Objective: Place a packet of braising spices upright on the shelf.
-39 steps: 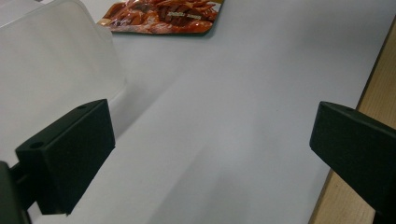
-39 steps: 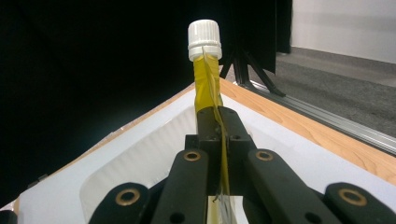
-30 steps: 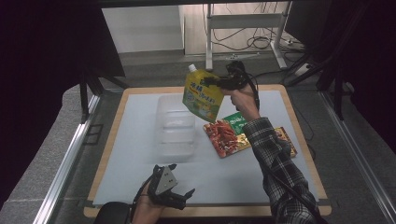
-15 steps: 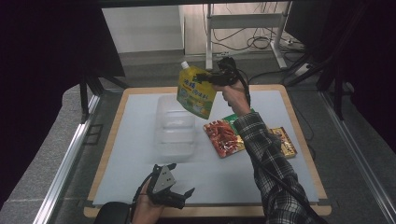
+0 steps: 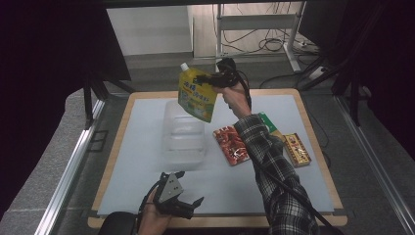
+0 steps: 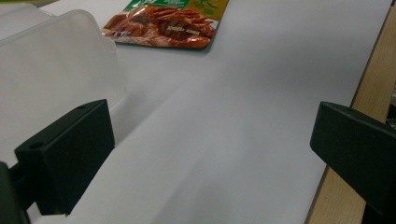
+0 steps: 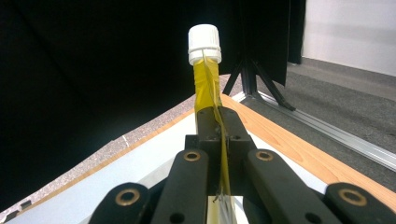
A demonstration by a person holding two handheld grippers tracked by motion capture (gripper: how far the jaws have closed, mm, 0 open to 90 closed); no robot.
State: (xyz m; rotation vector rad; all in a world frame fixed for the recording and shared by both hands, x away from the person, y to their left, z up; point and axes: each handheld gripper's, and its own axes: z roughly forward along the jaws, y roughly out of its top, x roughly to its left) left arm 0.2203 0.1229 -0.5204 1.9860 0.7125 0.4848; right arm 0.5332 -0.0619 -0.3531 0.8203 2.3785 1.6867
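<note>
A yellow spouted pouch (image 5: 196,95) with a white cap (image 7: 204,43) hangs in the air above the far end of a clear plastic container (image 5: 184,134). My right gripper (image 5: 208,82) is shut on the pouch's upper edge; in the right gripper view the jaws (image 7: 217,123) pinch the thin yellow film just below the spout. My left gripper (image 5: 183,203) rests near the table's front edge, open, with nothing between its jaws (image 6: 210,154). The container's corner (image 6: 51,70) lies just beyond its left jaw.
A red snack packet (image 5: 232,144) lies right of the container, also seen ahead in the left gripper view (image 6: 163,25). A green packet (image 5: 268,122) and a small orange box (image 5: 297,149) lie further right. The white mat (image 5: 147,186) sits on a wooden board (image 5: 318,147).
My right gripper has carried the yellow pouch to the left, from above the red packet's side to over the container's far end. The left gripper has stayed put.
</note>
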